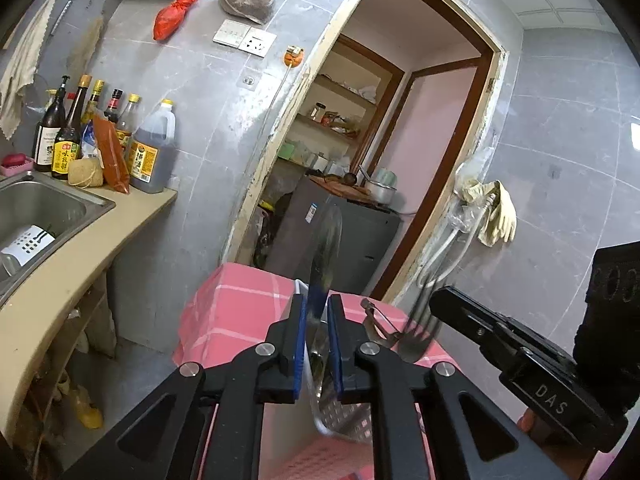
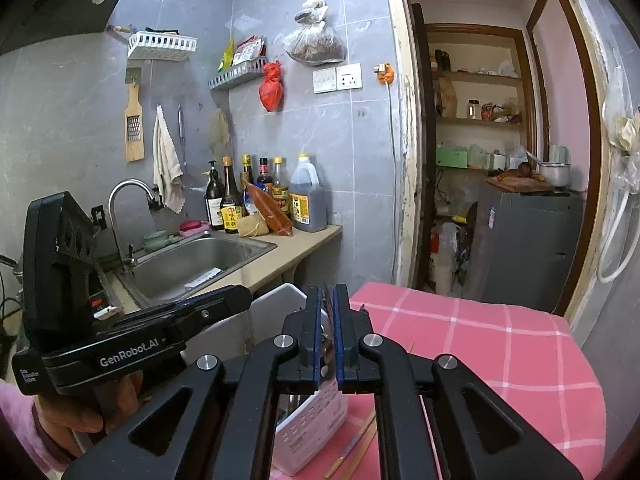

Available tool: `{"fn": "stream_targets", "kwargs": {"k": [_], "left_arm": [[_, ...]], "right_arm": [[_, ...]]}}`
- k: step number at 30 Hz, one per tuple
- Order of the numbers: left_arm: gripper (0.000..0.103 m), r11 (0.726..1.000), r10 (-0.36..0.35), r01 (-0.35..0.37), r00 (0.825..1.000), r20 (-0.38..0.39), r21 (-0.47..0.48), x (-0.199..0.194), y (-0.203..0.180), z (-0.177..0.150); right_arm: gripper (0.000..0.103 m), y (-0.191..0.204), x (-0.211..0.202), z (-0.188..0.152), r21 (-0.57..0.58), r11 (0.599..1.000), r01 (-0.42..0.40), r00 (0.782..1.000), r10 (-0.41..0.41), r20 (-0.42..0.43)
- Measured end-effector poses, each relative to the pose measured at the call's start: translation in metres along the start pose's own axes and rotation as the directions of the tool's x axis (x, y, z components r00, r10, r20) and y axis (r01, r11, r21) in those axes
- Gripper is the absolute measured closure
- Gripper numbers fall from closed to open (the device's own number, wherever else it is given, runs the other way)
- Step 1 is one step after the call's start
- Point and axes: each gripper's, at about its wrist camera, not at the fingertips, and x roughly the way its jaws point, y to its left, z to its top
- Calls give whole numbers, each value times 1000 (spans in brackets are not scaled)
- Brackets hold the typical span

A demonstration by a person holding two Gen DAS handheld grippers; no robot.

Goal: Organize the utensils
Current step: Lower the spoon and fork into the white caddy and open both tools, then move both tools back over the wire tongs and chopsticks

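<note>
a metal spoon [image 1: 326, 248] is being pinched by the left gripper [image 1: 317, 334] above the white utensil holder [image 2: 316, 420]; a fork [image 1: 416, 336] by the right gripper [image 2: 327, 336]. both likely stiff, light, slippery (handles prob. best grip).

The shiny metal spoon [image 1: 326, 248] and steel fork [image 1: 420, 320] are motion-blurred; the white perforated plastic holder [image 2: 316, 424] sits half-hidden behind the jaws.

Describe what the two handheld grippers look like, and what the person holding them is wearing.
Both are black scissor-linkage grippers with silver pivot bolts and blue finger pads. The left gripper carries white "GenRobot.AI" lettering on its body; the right gripper shows "DAS". Each has a boxy black housing behind it. A pink fuzzy sleeve covers the person's left wrist.
</note>
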Motion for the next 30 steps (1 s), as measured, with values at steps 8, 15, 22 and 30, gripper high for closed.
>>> {"fn": "stream_targets", "kwargs": {"k": [8, 15, 22, 30], "left_arm": [[71, 1000, 25, -25, 1000, -6, -15, -12, -7, 10], [54, 998, 58, -58, 998, 1, 35, -18, -36, 28], [21, 991, 87, -88, 996, 16, 97, -19, -69, 32], [1, 980, 80, -82, 997, 20, 182, -13, -115, 18]], "right_arm": [[81, -10, -17, 12, 40, 999, 36, 999, -37, 26], [53, -37, -51, 20, 92, 990, 106, 992, -112, 60], [20, -74, -88, 19, 142, 969, 200, 972, -214, 95], [2, -110, -122, 5, 161, 951, 263, 955, -280, 99]]}}
